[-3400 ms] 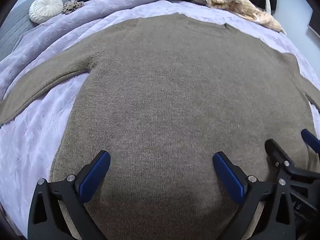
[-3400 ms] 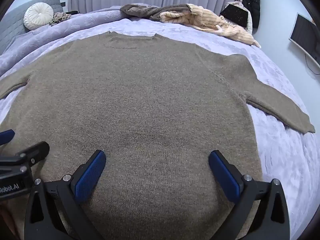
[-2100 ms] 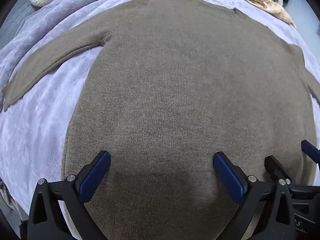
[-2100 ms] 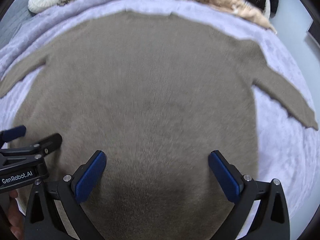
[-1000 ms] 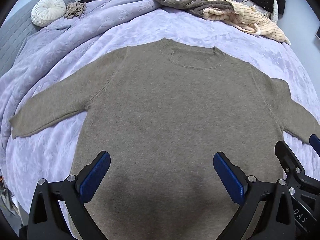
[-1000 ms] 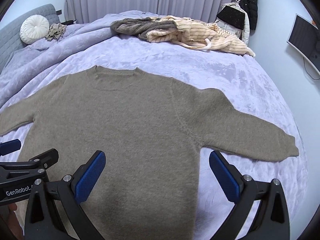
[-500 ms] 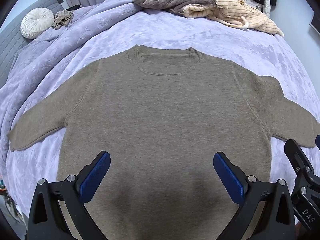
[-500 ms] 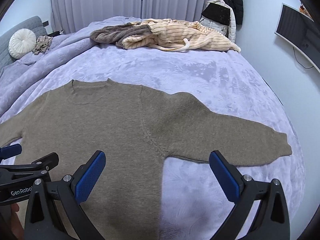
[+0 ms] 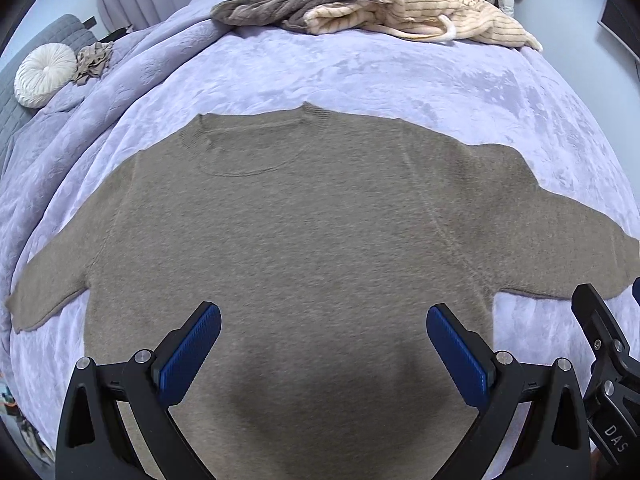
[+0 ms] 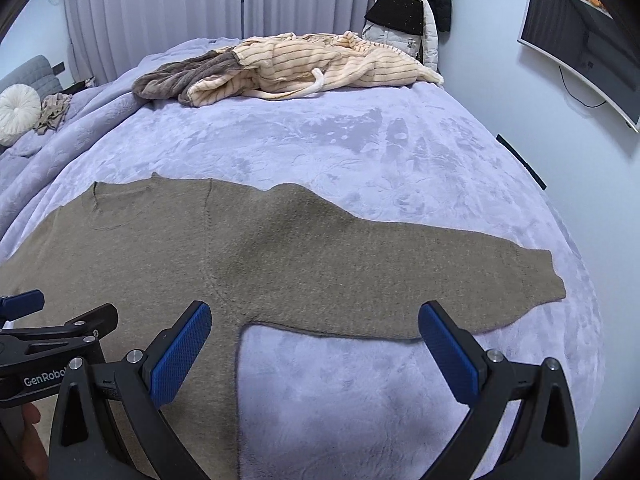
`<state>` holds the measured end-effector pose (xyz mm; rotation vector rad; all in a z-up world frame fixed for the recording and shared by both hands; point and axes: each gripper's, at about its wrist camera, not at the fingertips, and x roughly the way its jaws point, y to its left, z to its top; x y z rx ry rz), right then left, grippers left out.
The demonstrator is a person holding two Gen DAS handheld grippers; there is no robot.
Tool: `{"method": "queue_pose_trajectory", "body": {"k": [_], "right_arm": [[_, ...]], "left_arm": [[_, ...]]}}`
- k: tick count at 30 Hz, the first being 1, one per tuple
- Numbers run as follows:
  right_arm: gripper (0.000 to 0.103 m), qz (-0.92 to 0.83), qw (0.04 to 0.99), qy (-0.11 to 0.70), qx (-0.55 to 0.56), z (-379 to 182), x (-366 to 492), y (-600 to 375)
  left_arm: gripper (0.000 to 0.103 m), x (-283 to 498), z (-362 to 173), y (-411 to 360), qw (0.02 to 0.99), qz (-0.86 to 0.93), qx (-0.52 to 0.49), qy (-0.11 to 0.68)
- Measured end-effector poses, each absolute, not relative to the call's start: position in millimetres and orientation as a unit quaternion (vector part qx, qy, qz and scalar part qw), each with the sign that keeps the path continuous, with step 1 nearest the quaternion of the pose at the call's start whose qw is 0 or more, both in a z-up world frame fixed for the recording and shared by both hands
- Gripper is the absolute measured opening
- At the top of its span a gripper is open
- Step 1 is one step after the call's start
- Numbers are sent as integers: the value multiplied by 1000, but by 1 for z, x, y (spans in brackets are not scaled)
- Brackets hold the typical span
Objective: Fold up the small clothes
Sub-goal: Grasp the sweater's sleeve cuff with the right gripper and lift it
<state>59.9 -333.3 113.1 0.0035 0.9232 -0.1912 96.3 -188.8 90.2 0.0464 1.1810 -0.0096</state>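
Observation:
A taupe knit sweater (image 9: pixel 288 240) lies flat on the lilac bedspread (image 9: pixel 420 84), neck away from me, both sleeves spread out. My left gripper (image 9: pixel 320 344) is open and empty above the sweater's lower body. My right gripper (image 10: pixel 316 344) is open and empty above the right armpit and the bedspread below the right sleeve (image 10: pixel 420 276). The sweater body shows at the left of the right wrist view (image 10: pixel 140 248). Each gripper shows at the edge of the other's view.
A heap of brown and cream striped clothes (image 10: pixel 288 68) lies at the far end of the bed. A round white cushion (image 9: pixel 44 74) and a small beige garment (image 9: pixel 94 60) sit far left. A monitor (image 10: pixel 580 44) hangs on the right wall.
Both grippers pulled back and up from the sweater, so the whole garment came into view. The right gripper then swung right toward the right sleeve. Both stayed open.

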Motion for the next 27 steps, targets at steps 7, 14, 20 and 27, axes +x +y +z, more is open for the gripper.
{"method": "queue_pose_trajectory", "body": {"k": [7, 14, 20, 27], "right_arm": [[103, -121, 885, 449, 12, 107, 59, -376], [103, -180, 869, 459, 43, 87, 54, -450], [103, -247, 836, 478, 109, 57, 43, -537], [102, -233, 837, 453, 198, 32, 60, -600]], "left_arm": [[103, 108, 85, -233, 828, -26, 42, 558], [103, 117, 79, -274, 825, -49, 64, 560], [103, 128, 68, -304, 822, -60, 83, 560], [103, 144, 51, -309, 814, -51, 78, 573]]}}
